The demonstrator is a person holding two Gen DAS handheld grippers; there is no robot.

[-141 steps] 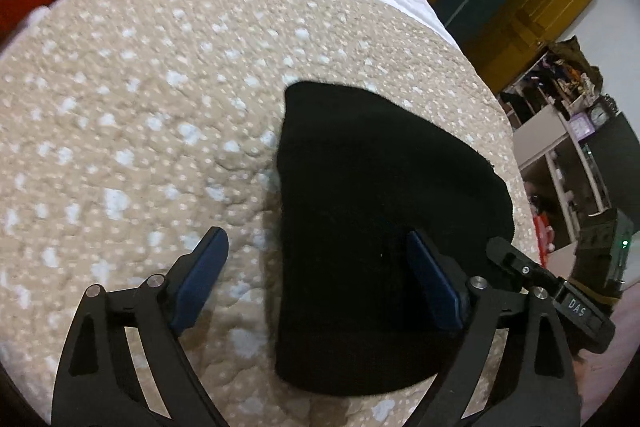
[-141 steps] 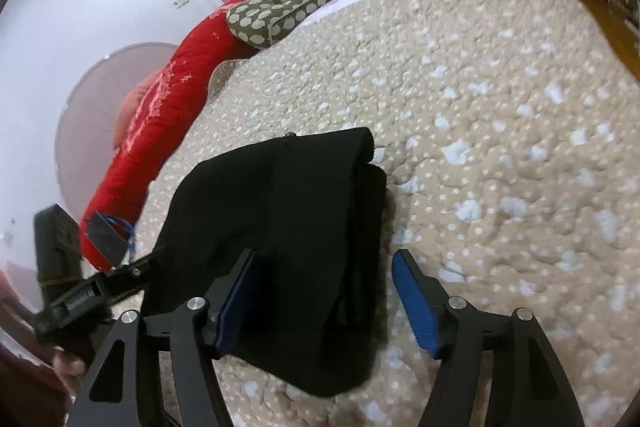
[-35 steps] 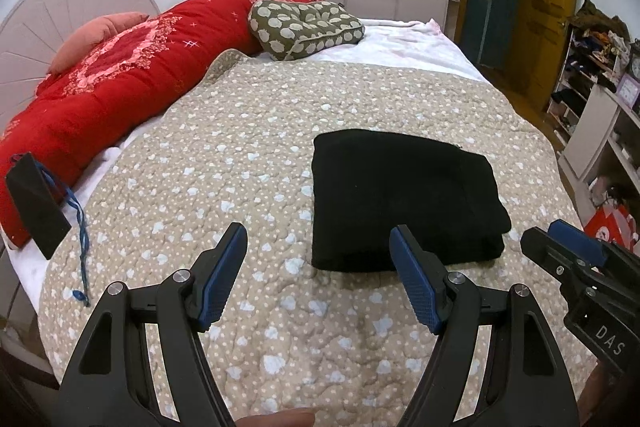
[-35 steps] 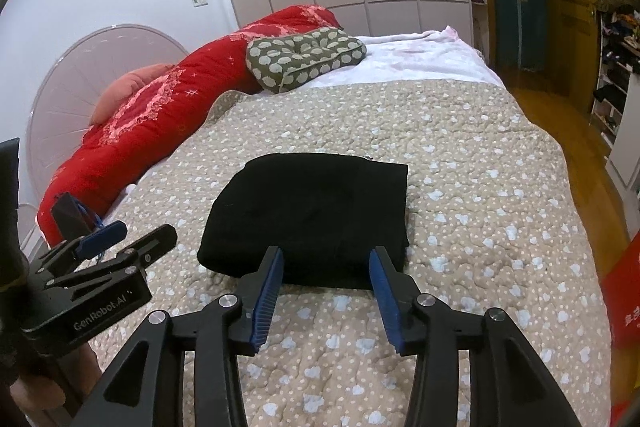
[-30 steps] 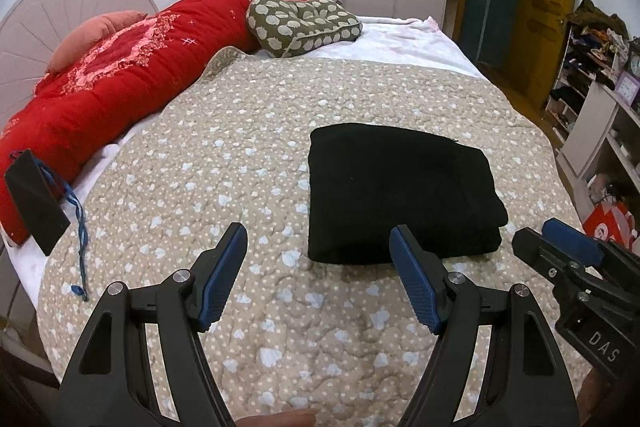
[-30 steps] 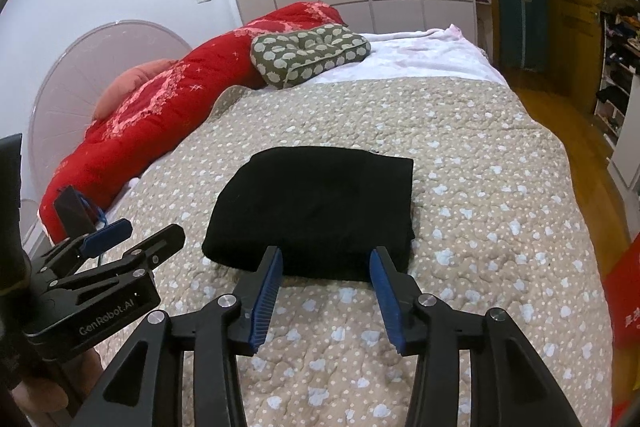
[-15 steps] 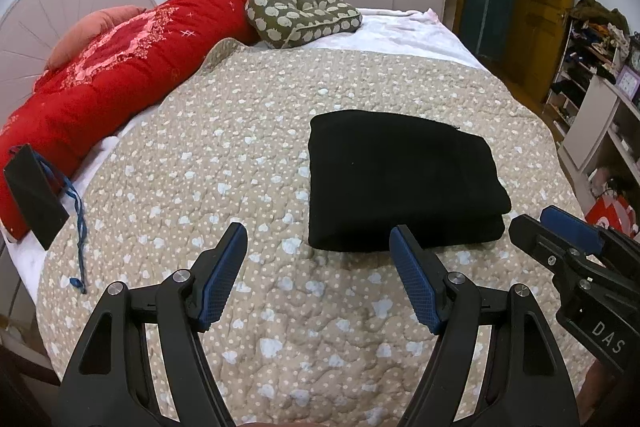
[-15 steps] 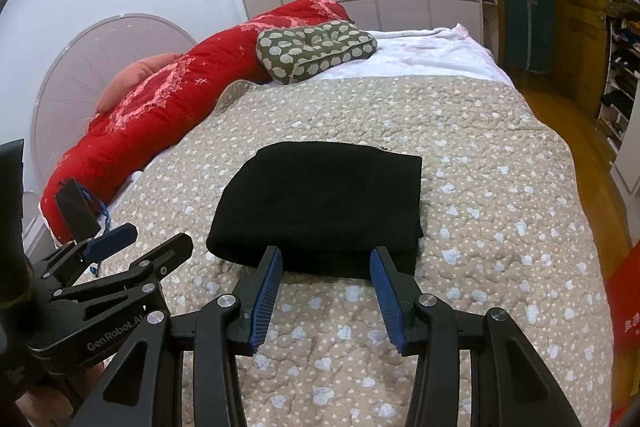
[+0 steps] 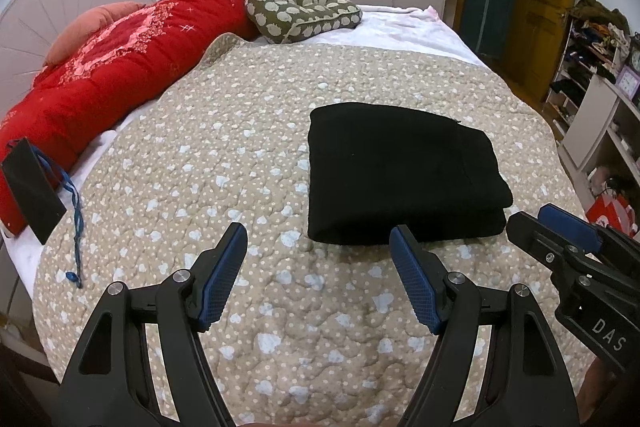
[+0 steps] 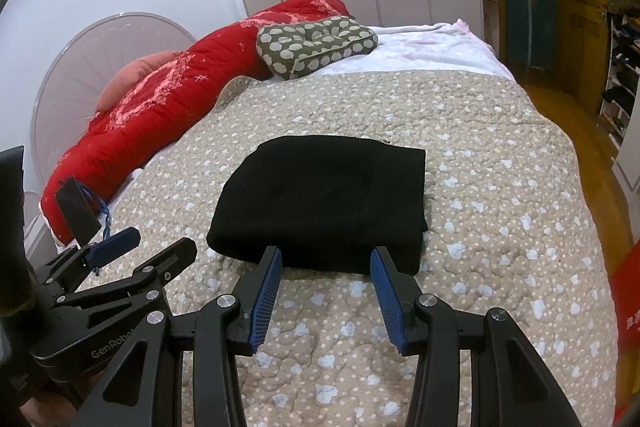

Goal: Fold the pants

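Lying folded into a compact black block on the quilted bed [image 9: 240, 155], the pants [image 9: 400, 175] look done — both tools have pulled back from hovering over them; left tool [image 9: 318, 267] gapes wide, right tool [image 10: 326, 285] stands part-open, neither holding anything.

Open quilt [image 9: 192, 163] left of the folded pants [image 9: 396, 171], and a bare strip along the near edge beneath the fingers [image 9: 222, 277]. More clear quilt right of the pants [image 10: 500, 195] and beyond them toward the far pillow [image 9: 300, 13]. Blocked along the far left by the red duvet [image 9: 120, 67]; a black pouch [image 9: 32, 195] with blue cord at the left edge. Shelves [image 9: 600, 115] close in on the right.
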